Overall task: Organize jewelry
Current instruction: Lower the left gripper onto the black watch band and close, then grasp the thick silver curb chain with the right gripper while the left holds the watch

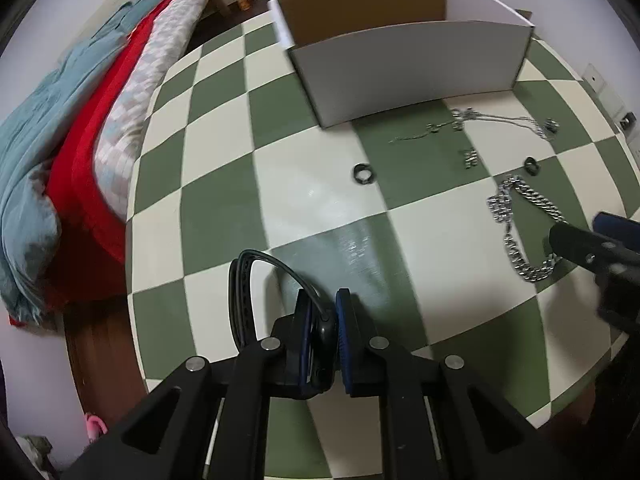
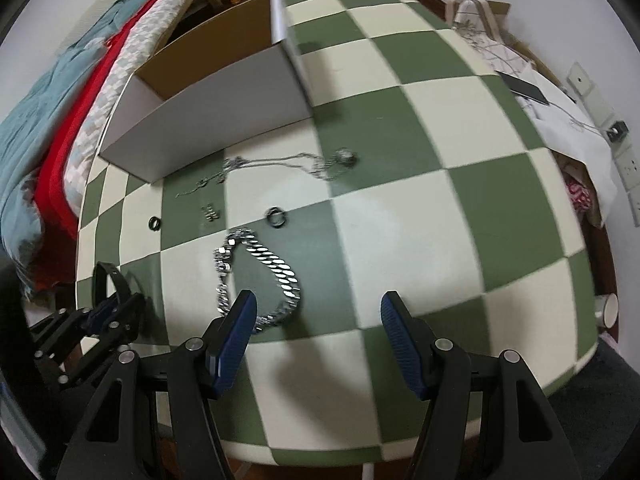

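I had a black watch [image 1: 320, 332] pinched between the blue pads of my left hand-held gripper [image 1: 324, 312], its strap [image 1: 244, 280] looping up toward eleven o'clock above the checkered desk [image 1: 224, 208]. My right hand-held gripper [image 2: 318, 312] stood released, pads wide apart, just over the heavy silver chain bracelet [image 2: 256, 264], with its left pad [image 2: 234, 336] covering the near end of the links. The rest of the jewelry lay spread on the desk beyond: a dark ring [image 2: 277, 216] at twelve o'clock of the bracelet, a second dark ring [image 2: 155, 223] off at ten o'clock, a small pair of silver pieces [image 2: 211, 213] between them, and a thin silver necklace [image 2: 280, 162] stretched along the front of the open white box [image 2: 208, 120]. The box sat at the far left of the desk, its brown inside showing. Past it, at ten o'clock, was a bed with red and blue-green blankets [image 2: 52, 120]. A phone [image 2: 524, 88] lay on white cloth at two o'clock.
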`<state>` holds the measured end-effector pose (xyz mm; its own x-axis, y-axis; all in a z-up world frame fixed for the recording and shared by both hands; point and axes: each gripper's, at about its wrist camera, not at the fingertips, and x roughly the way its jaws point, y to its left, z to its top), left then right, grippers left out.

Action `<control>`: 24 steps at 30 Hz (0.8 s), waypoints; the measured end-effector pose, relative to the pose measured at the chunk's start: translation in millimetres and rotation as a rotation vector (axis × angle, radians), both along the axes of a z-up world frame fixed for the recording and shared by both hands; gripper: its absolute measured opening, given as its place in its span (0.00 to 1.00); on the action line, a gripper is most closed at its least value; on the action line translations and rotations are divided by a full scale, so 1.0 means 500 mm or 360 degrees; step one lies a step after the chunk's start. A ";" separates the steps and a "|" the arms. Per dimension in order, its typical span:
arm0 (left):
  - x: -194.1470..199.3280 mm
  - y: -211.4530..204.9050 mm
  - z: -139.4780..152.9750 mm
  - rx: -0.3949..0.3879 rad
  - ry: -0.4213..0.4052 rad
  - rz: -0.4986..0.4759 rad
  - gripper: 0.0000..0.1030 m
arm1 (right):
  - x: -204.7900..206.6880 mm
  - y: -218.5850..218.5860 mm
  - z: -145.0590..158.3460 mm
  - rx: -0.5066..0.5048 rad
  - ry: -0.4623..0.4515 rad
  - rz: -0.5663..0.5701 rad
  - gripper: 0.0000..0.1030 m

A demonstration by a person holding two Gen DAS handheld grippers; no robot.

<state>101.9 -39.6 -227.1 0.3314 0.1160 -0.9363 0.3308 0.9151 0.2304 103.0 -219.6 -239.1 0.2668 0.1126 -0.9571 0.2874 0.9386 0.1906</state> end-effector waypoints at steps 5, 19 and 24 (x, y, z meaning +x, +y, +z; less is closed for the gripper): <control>-0.001 0.012 -0.004 0.0008 -0.0007 0.0033 0.09 | 0.014 0.075 -0.011 -0.0326 -0.0005 0.0177 0.38; 0.003 0.015 -0.003 -0.0023 -0.0003 0.0072 0.09 | 0.007 0.106 -0.009 -0.0451 -0.0043 0.0253 0.08; 0.004 0.025 0.009 -0.0083 0.0004 0.0102 0.09 | 0.005 0.097 -0.009 -0.0422 -0.0045 0.0240 0.08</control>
